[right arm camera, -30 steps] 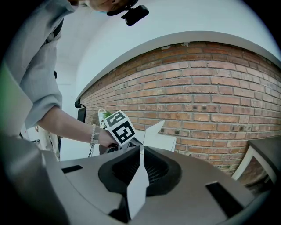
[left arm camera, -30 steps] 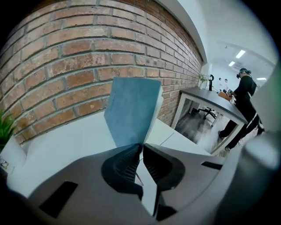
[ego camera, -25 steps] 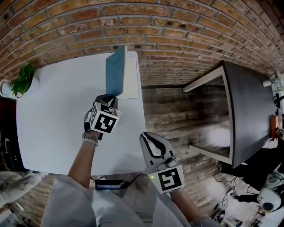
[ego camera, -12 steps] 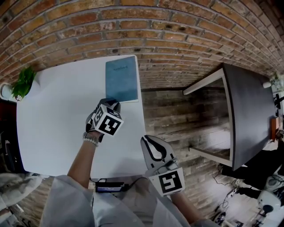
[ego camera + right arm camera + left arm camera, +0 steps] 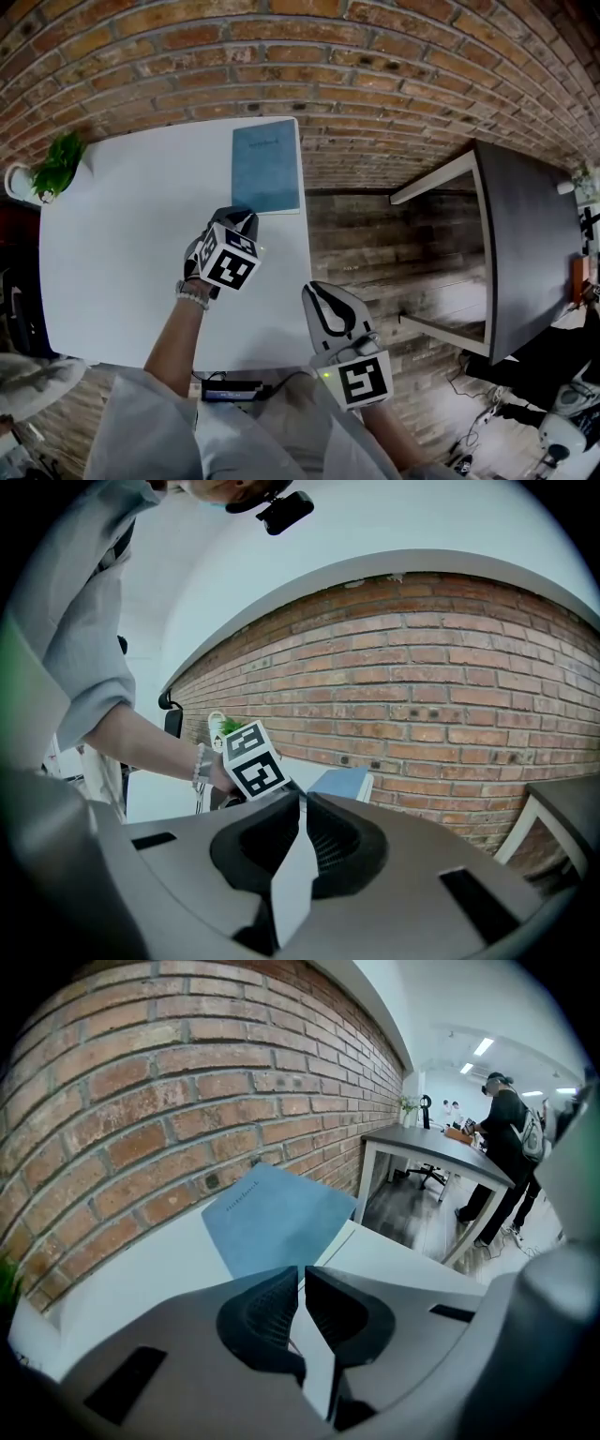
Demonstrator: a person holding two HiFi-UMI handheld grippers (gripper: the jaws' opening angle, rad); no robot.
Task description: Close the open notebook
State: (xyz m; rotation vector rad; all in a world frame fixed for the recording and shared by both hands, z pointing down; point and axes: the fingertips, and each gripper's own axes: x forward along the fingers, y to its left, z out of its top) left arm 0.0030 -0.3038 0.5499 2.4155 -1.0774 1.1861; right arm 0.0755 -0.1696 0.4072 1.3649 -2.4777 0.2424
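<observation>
The notebook (image 5: 266,167) lies shut and flat, blue cover up, at the far right corner of the white table (image 5: 122,234). It also shows in the left gripper view as the notebook (image 5: 272,1222) just ahead of the jaws, and in the right gripper view as the notebook (image 5: 339,783) by the brick wall. My left gripper (image 5: 239,217) hovers just short of its near edge; its jaws (image 5: 302,1269) are closing to a thin slit with nothing between them. My right gripper (image 5: 314,289) hangs off the table's right side over the wood floor, shut and empty (image 5: 302,797).
A potted plant (image 5: 56,164) stands at the table's far left corner. A brick wall runs behind the table. A dark table (image 5: 530,244) stands to the right across the wood floor. A black device (image 5: 230,389) sits at the near table edge. A person (image 5: 506,1138) stands far off.
The notebook's blue cover, standing on edge a second ago, has dropped flat and the book is closed. My left gripper stays just short of it. The right gripper has not moved.
</observation>
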